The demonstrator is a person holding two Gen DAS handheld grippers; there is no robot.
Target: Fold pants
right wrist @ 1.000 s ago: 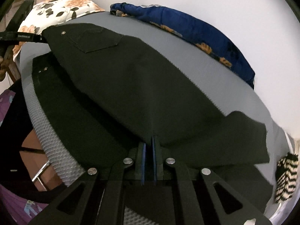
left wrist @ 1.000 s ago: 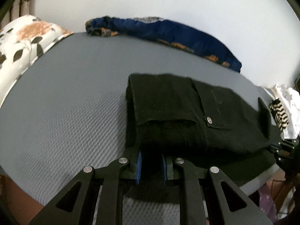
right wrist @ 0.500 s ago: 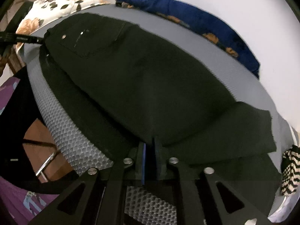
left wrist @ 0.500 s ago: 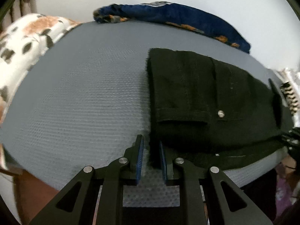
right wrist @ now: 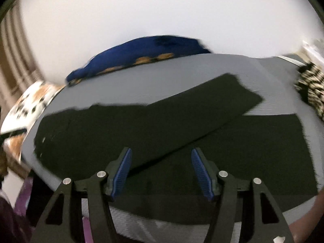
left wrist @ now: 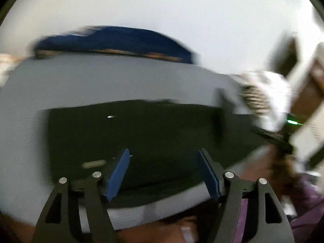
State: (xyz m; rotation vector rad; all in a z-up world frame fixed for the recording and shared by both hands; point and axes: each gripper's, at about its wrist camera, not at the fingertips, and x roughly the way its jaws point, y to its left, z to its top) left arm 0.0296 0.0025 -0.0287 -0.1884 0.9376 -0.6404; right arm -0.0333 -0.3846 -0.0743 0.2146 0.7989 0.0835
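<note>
The black pants [left wrist: 141, 137] lie flat on the grey mattress [left wrist: 101, 81], folded lengthwise. In the right wrist view the pants [right wrist: 141, 129] show one leg lying slantwise over the other, its hem toward the far right. My left gripper [left wrist: 164, 168] is open and empty, just above the near edge of the pants. My right gripper [right wrist: 161, 166] is open and empty, over the near part of the pants. Both views are motion-blurred.
A blue and orange cloth [left wrist: 113, 42] lies along the far edge by the white wall, and also shows in the right wrist view [right wrist: 141, 54]. A floral pillow [right wrist: 30, 105] is at the left. A black-and-white patterned item [right wrist: 309, 87] lies at the right end.
Both grippers have opened and let go of the pants. Both have pulled back and swung, so the pants now lie flat across each view.
</note>
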